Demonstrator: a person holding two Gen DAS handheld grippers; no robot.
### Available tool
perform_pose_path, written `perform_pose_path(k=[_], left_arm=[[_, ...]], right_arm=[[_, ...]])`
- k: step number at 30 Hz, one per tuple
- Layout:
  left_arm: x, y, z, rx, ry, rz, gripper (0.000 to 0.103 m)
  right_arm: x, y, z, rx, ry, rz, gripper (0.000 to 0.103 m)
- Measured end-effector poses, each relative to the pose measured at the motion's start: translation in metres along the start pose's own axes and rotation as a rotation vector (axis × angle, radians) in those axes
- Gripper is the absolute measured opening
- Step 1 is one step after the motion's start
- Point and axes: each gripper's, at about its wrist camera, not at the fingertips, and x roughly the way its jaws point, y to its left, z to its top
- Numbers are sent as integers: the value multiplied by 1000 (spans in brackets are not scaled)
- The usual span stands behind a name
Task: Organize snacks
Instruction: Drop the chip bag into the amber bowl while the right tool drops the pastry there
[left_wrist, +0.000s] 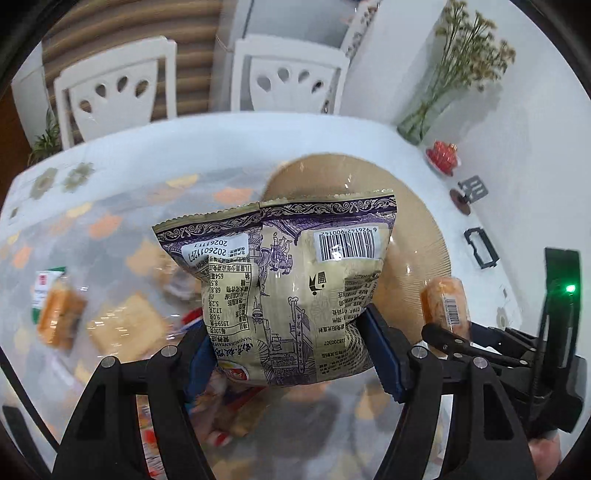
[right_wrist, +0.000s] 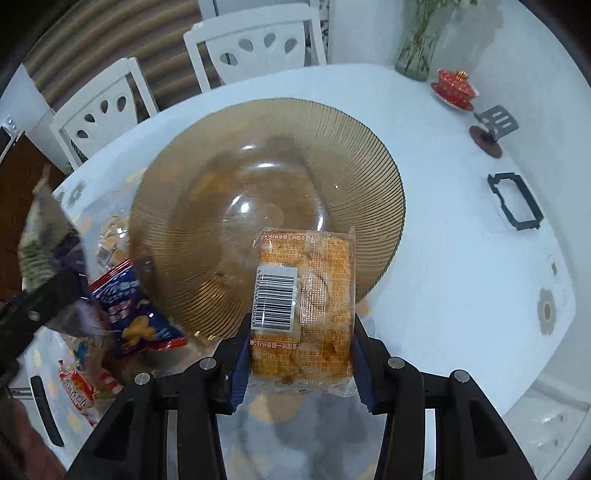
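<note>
Left tool (left_wrist: 291, 354): pinching beige-and-purple printed snack bag (left_wrist: 280, 291), held above the white desk (left_wrist: 229, 140). Right tool (right_wrist: 301, 365): clamping clear-wrapped orange biscuit pack (right_wrist: 304, 306) over near rim of ribbed amber glass plate (right_wrist: 266, 155). Blue snack packet (right_wrist: 136, 314) touches plate's left edge.

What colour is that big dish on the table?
The dish is see-through amber-brown glass with fine ribbed lines around its rim, clearest in the right wrist view.
</note>
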Motion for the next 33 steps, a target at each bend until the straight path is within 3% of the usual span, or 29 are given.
perform_pose_path(k=[6,7,9,11,15,20,29,33], left_arm=[[27,-12,8,-28,36,-42,72],[31,-13,9,-36,39,-48,75],[37,-12,10,-58,49,-62,77],[41,-10,11,-74,62,-71,77],[40,2,4,-116,70,-76,77],[21,30,-12,-185,51,-78,77],[-45,117,-60,-332,-23,93,77],[-62,156,-85,-413,-12,141,77]], right_arm=[[12,-9,22,-38,18,34,48],[13,-8,24,-49,19,40,51],[12,-7,29,-62,7,40,72],[7,-9,31,-75,-21,28,79],[-2,-9,27,-120,-47,62,79],[2,1,8,-165,-2,143,79],[12,51,-25,-264,82,290,79],[19,85,-36,-320,131,335,79]])
